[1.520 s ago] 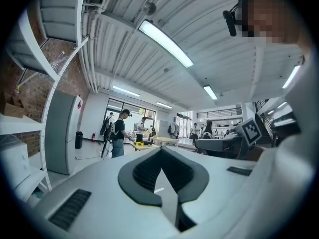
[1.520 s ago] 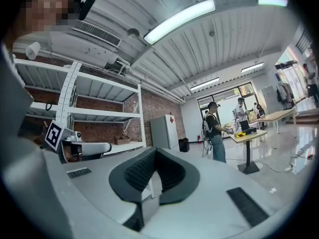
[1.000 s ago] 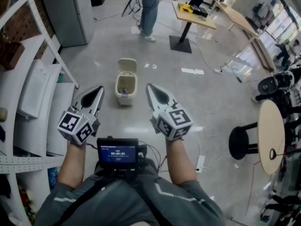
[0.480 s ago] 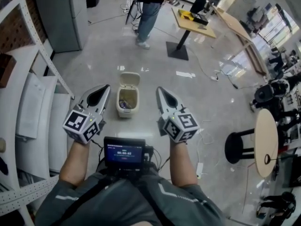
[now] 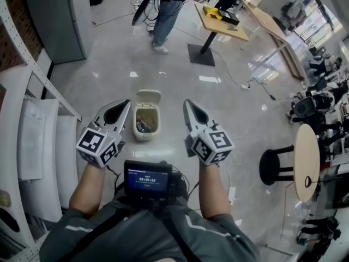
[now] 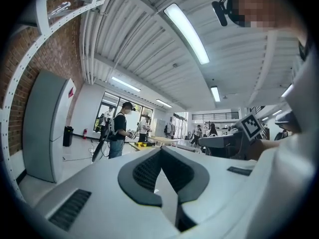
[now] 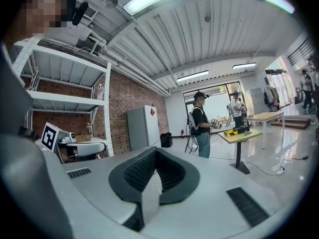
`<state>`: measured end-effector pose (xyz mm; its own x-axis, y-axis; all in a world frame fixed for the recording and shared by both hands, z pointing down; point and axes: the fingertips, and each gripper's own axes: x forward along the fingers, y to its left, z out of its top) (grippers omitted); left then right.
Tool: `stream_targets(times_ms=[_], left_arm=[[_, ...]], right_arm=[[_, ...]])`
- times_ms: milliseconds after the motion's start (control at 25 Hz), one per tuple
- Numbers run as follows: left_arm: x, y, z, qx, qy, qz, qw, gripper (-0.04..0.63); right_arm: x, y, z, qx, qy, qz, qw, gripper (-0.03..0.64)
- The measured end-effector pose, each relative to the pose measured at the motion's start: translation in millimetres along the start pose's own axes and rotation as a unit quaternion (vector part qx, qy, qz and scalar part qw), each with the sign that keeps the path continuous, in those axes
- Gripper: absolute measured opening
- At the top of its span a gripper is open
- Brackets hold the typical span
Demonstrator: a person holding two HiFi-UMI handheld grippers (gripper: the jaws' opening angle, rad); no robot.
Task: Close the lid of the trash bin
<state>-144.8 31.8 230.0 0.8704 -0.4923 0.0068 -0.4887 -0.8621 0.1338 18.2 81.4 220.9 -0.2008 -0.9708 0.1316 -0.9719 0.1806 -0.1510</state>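
Note:
A small cream trash bin (image 5: 145, 123) stands on the glossy floor with its lid (image 5: 148, 97) tipped up and back, so rubbish shows inside. My left gripper (image 5: 126, 103) hovers just left of the bin and my right gripper (image 5: 188, 103) just right of it; both are held above it and touch nothing. Each has its jaws pressed together with nothing between them. The left gripper (image 6: 160, 151) and the right gripper (image 7: 155, 151) look level across the room in their own views, and the bin is out of sight there.
White shelving (image 5: 32, 130) runs along the left, with a grey cabinet (image 5: 54, 15) behind it. A person (image 5: 166, 7) stands beside a pedestal table (image 5: 221, 23) at the back. A black stool (image 5: 275, 165) and a round table (image 5: 306, 160) are on the right.
The bin has come closer and now sits between the two gripper tips. Both grippers stay shut and keep about the same spacing.

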Motion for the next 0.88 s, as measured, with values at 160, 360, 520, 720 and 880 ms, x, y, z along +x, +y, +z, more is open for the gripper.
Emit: stream_targets(times_ms=[160, 360, 520, 720, 880], left_arm=[[33, 16, 1, 0.004, 0.009, 0.008, 0.9999, -0.004], [81, 40, 12, 0.012, 0.013, 0.044, 0.9989, -0.003], [123, 57, 18, 0.031, 0.019, 0.076, 0.9965, -0.005], [165, 64, 21, 0.043, 0.033, 0.097, 0.9938, -0.004], [186, 67, 19, 0.061, 0.044, 0.1, 0.9922, -0.003]], right_arm=[[30, -26, 4, 0.008, -0.001, 0.017, 1.0, 0.011], [74, -65, 14, 0.005, -0.005, 0.047, 0.999, 0.011], [104, -95, 27, -0.004, -0.007, 0.079, 0.997, 0.011], [135, -132, 35, -0.007, -0.003, 0.113, 0.994, 0.011], [160, -151, 35, -0.001, 0.002, 0.133, 0.991, 0.011]])
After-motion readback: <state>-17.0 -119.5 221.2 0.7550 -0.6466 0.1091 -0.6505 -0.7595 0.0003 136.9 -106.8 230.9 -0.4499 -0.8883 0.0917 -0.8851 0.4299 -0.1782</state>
